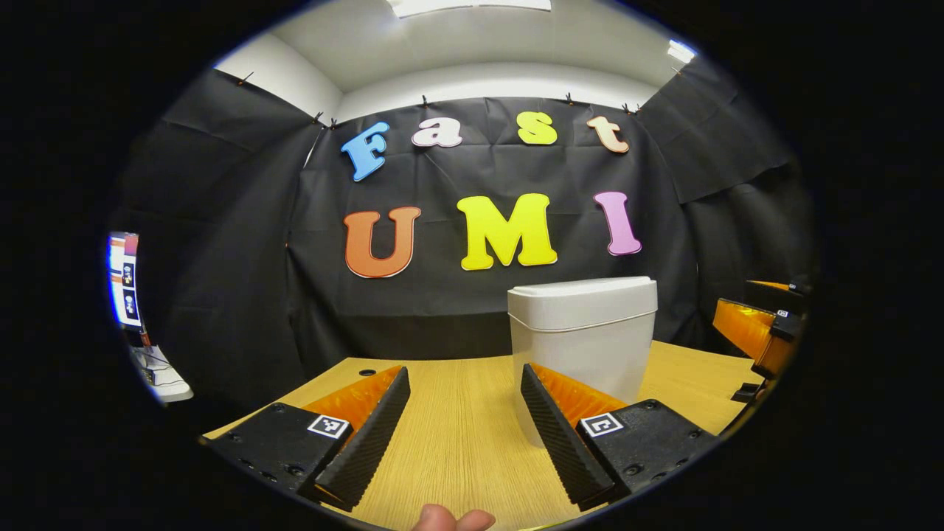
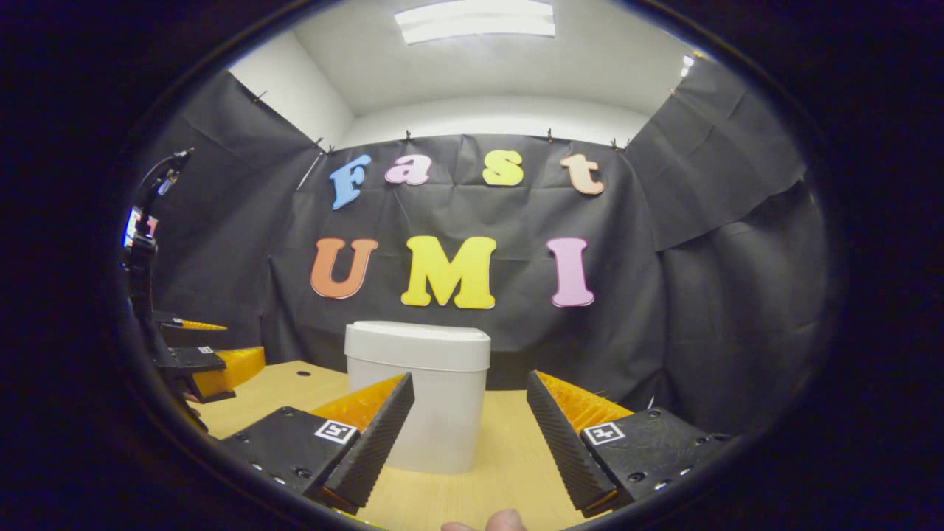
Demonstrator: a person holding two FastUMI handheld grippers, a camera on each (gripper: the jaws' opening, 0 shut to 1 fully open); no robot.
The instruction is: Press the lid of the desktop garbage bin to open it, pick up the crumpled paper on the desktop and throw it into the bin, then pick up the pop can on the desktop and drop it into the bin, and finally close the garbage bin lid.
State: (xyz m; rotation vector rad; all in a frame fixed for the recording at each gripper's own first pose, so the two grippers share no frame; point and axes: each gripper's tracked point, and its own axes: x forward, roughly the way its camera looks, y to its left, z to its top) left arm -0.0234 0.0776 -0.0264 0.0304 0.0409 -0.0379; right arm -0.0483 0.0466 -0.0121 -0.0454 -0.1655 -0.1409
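Note:
A white desktop garbage bin (image 1: 582,335) stands on the wooden table (image 1: 457,435) with its lid (image 1: 581,290) down. In the left gripper view it sits ahead and right, partly behind my left gripper's right finger. My left gripper (image 1: 464,391) is open with nothing between its fingers. In the right gripper view the bin (image 2: 420,391) stands ahead and slightly left, lid (image 2: 417,341) flat on top. My right gripper (image 2: 470,398) is open and holds nothing. The right gripper (image 1: 767,332) also appears at the right edge of the left gripper view, and the left gripper (image 2: 203,365) at the left edge of the right gripper view.
Black cloth walls close the booth behind and on both sides. The table has a small dark hole (image 1: 367,372) near its far left edge. A lit screen (image 1: 124,280) stands off the table at far left. A fingertip (image 1: 451,519) pokes in at the bottom.

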